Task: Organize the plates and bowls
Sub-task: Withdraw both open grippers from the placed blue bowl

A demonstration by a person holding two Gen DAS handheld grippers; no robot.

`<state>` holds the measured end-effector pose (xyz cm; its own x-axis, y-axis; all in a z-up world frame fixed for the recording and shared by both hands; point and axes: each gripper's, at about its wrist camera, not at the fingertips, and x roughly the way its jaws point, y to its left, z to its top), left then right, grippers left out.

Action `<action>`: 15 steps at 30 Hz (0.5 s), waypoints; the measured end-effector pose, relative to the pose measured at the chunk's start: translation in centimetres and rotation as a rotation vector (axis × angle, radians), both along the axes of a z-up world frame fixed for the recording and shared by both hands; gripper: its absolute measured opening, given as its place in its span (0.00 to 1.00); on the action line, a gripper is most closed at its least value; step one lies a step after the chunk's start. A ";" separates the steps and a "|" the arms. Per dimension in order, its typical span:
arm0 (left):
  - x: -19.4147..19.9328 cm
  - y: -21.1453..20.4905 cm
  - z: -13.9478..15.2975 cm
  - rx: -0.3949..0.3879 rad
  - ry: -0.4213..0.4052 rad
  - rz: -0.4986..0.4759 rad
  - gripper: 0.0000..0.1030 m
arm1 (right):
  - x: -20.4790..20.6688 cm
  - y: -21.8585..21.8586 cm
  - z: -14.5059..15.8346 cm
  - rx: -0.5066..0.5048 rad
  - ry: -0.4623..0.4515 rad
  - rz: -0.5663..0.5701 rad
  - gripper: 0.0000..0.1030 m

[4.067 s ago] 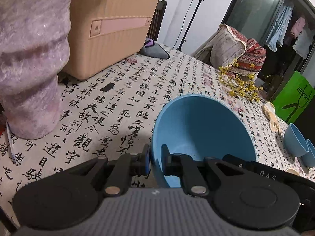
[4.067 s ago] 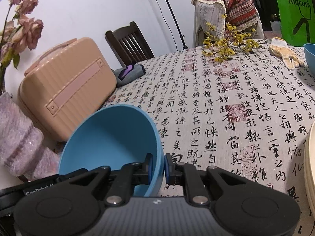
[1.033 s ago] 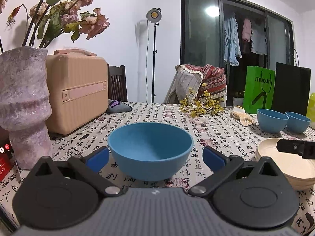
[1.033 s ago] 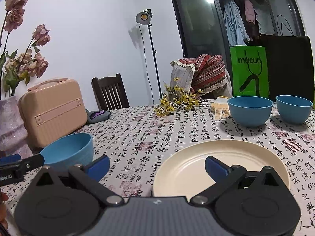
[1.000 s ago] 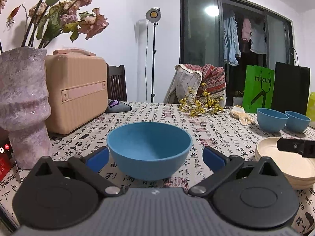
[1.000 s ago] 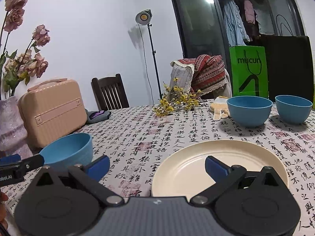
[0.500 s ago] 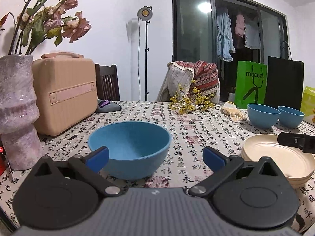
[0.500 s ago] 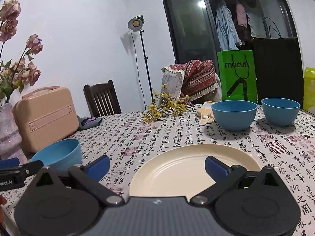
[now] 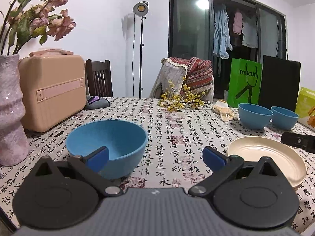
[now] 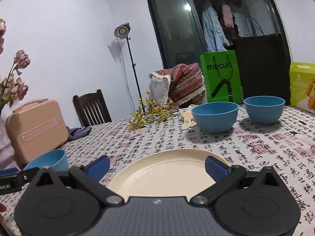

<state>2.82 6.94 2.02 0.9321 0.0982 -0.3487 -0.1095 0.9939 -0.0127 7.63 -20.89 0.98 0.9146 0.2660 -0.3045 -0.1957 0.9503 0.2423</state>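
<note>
Left wrist view: my left gripper [image 9: 155, 158] has its fingers apart, empty; blue bowl [image 9: 107, 145] sits lower left on the worktop [image 9: 177, 122].
Right wrist view: my right gripper [image 10: 157, 166] has its fingers apart; cream plate [image 10: 167, 172] lies bottom centre.

One bowl [image 9: 106, 143] left of the plates [image 9: 265, 157] — two bowls [image 9: 255, 116] behind them.

Blue bowl [image 9: 110, 139], cream plate [image 10: 167, 171], calligraphy-print tablecloth [image 9: 177, 122] (black on white).
</note>
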 end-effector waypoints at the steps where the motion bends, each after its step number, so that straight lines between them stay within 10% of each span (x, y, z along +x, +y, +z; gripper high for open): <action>1: 0.2 -0.2 0.1 0.003 0.003 0.000 1.00 | 0.1 -0.4 -0.1 0.005 -0.001 -0.002 1.00; 15: 3.1 -5.6 1.8 0.011 -0.030 -0.084 1.00 | 2.2 -5.1 0.6 0.046 0.002 -0.093 1.00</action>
<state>5.91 1.31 3.79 0.9473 0.0226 -0.3196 -0.0252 0.9997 -0.0039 9.86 -26.02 1.53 0.9354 0.1940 -0.2955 -0.1070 0.9521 0.2865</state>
